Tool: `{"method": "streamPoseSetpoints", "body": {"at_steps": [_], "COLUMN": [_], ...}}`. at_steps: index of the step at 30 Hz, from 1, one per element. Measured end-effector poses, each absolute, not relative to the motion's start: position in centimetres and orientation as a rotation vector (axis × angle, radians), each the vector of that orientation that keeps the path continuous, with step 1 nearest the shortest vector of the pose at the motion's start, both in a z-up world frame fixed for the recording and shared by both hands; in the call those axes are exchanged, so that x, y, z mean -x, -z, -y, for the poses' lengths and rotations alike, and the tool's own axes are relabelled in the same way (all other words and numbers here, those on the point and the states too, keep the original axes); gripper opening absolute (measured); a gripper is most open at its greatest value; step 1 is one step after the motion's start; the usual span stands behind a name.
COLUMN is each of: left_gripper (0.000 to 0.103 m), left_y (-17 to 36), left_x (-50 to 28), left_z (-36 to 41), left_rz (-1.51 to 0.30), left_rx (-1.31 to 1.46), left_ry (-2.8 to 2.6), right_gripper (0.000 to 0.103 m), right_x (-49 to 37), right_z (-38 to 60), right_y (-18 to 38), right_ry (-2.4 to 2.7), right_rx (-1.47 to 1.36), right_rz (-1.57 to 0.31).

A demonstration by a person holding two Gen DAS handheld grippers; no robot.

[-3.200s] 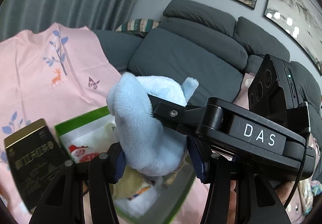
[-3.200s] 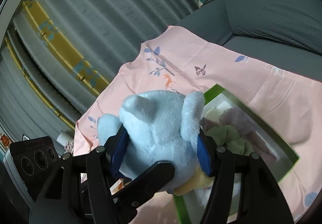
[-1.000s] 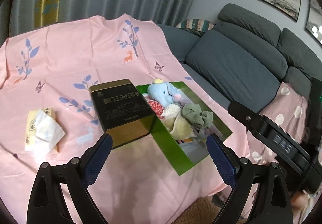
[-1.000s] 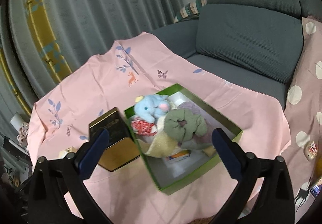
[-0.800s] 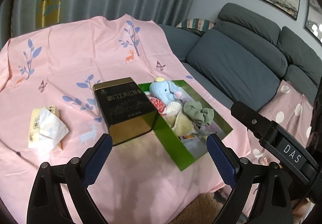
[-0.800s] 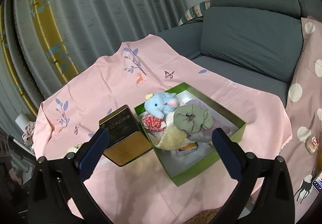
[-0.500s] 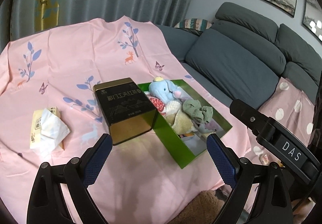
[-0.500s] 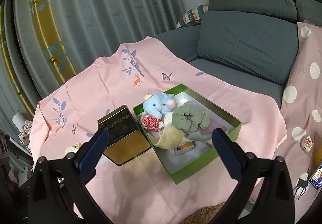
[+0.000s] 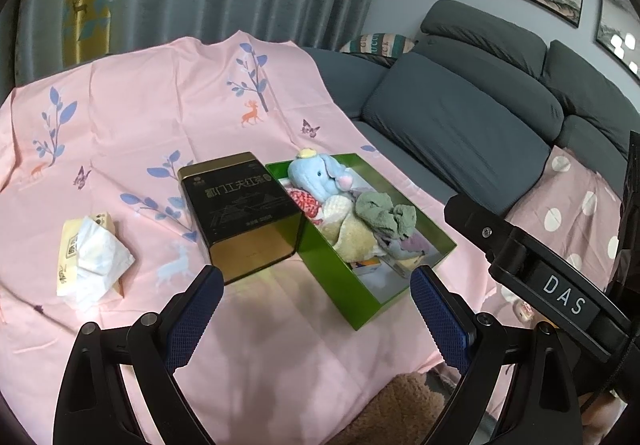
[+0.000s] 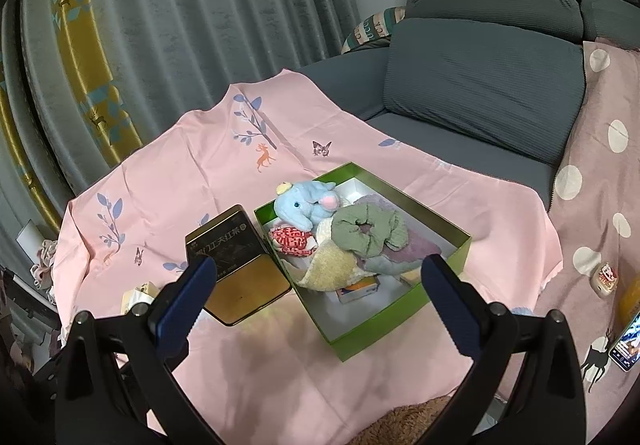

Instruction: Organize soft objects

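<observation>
A green box (image 9: 336, 281) (image 10: 400, 309) sits on the pink cloth. In it lie a blue plush elephant (image 9: 316, 175) (image 10: 302, 205), a red-and-white soft item (image 10: 290, 241), a green scrunchie (image 9: 384, 215) (image 10: 366, 231), a cream fluffy piece (image 10: 332, 265) and purple fabric (image 10: 416, 245). My left gripper (image 9: 316, 309) is open and empty, held back above the cloth's near edge. My right gripper (image 10: 316, 301) is open and empty, also well short of the box. The right gripper's black body (image 9: 532, 269) shows in the left wrist view.
A black-and-gold tin (image 9: 244, 213) (image 10: 236, 265) stands against the box's left side. A tissue pack (image 9: 88, 253) lies further left. A grey sofa (image 9: 460, 125) is behind. A polka-dot cloth (image 10: 600, 205) with a phone (image 10: 628, 341) is on the right.
3.2 s ago both grippers gripped the blue elephant over the box. It now lies in the box, both grippers are open and have drawn back. In the last second little has moved.
</observation>
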State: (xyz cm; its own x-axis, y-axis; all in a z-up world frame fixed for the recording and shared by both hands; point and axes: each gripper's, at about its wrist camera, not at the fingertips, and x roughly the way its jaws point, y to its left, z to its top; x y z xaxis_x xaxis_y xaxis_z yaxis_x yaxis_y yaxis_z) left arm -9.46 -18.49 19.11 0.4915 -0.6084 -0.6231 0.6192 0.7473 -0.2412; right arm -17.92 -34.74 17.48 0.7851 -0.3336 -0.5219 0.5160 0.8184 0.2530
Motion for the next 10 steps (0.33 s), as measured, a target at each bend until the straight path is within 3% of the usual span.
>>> {"method": "streamPoseSetpoints", "body": {"at_steps": [10], "left_gripper": [0.095], "left_y": [-19.14], "left_x": [9.82], "left_z": [18.76], "left_rz": [-0.749], "left_rx": [-0.023], "left_ry": [0.752], "right_gripper": [0.102], "right_x": [18.18], "right_z": [34.73], "right_y": [-17.49], "right_ry": [0.486], "right_rx": [-0.400], "right_rz": [-0.485]}}
